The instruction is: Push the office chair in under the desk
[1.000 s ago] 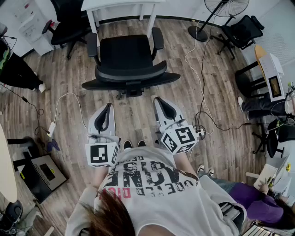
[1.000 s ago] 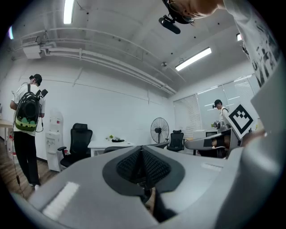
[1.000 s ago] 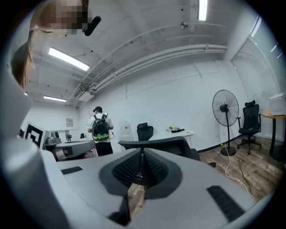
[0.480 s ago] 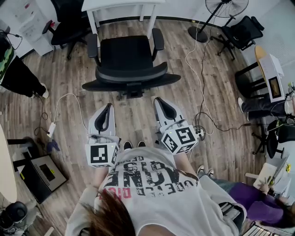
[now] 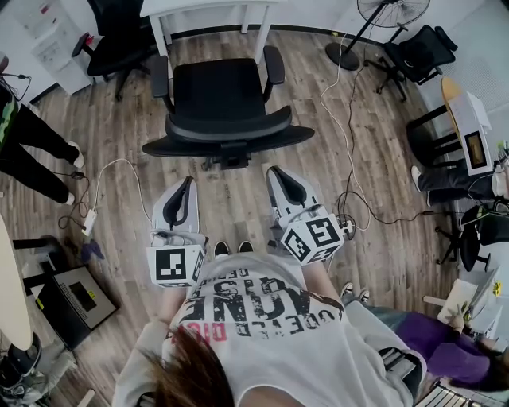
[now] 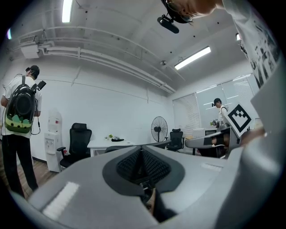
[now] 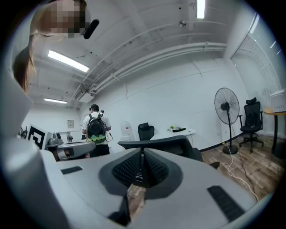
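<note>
A black office chair (image 5: 219, 99) stands on the wood floor with its backrest (image 5: 227, 133) toward me and its seat facing the white desk (image 5: 208, 9) at the top of the head view. My left gripper (image 5: 189, 184) is shut and empty, a short way behind the backrest on the left. My right gripper (image 5: 278, 173) is also shut and empty, just behind the backrest on the right. Neither touches the chair. In the right gripper view the backrest's top edge (image 7: 156, 143) shows beyond the closed jaws; the left gripper view shows the desk (image 6: 107, 144) past its jaws.
A white cable (image 5: 111, 179) with a power strip lies on the floor at left, another cable (image 5: 338, 119) at right. A standing fan (image 5: 374, 24), more black chairs (image 5: 115, 40) and a person (image 5: 28, 147) at far left surround the spot. A seated person (image 5: 445, 350) is at lower right.
The person at far left has shifted a little along the left edge. Both grippers and the chair have not moved.
</note>
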The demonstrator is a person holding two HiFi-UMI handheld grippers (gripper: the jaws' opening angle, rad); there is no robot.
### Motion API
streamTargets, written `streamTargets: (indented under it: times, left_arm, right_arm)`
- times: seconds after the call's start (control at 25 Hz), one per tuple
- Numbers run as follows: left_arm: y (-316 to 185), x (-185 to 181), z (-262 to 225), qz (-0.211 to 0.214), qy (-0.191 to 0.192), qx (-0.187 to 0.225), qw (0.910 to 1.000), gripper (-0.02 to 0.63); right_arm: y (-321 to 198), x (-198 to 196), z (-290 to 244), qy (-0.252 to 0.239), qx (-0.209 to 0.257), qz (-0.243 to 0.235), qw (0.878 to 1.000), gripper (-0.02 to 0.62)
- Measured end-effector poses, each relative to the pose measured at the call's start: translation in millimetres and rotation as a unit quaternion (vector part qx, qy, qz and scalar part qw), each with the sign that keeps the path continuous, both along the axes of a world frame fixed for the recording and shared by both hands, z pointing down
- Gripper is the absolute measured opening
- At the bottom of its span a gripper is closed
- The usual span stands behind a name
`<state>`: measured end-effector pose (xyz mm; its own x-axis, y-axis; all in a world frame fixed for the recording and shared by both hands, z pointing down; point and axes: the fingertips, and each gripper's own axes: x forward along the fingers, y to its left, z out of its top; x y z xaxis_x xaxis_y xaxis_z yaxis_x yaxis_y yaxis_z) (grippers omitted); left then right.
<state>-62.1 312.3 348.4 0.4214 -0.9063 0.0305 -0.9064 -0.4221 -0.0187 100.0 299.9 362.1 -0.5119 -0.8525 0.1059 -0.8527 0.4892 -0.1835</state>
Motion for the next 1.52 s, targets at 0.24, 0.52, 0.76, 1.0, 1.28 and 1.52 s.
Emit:
streamTargets:
  times: [0.24, 0.52, 0.76, 1.0, 1.28, 1.52]
  left_arm:
    - [-3.4, -10.0, 2.8, 0.012, -0.011, 0.002, 0.9999, 0.012]
    - [-13.8, -24.7, 11.5, -0.007, -0.014, -0.015, 0.9998, 0.012]
    - [-29.7, -12.7, 16.5, -0.018, -0.02, -0.021, 0.9994, 0.012]
    - [-49.5, 0.1, 12.2, -0.034, -0.025, -0.009, 0.9991, 0.012]
    - [-57.6, 11.2, 22.2, -0.048, -0.029, -0.016, 0.9983, 0.012]
    - [-61.2, 13.8, 22.8, -0.053, -0.03, -0.016, 0.998, 0.012]
  right_arm:
    - [-4.0, 1.9, 3.9, 0.004, 0.006, 0.02, 1.0, 0.026]
    - [-7.1, -4.4, 9.6, 0.004, 0.001, 0.007, 1.0, 0.026]
    - [-31.3, 11.0, 9.9, 0.007, -0.003, -0.009, 1.0, 0.026]
    - [-62.6, 34.8, 6.6, 0.011, 0.003, -0.016, 1.0, 0.026]
    - [-75.0, 52.0, 12.0, 0.01, 0.004, -0.028, 1.0, 0.026]
    - [-81.3, 60.0, 15.3, 0.013, -0.001, -0.028, 1.0, 0.026]
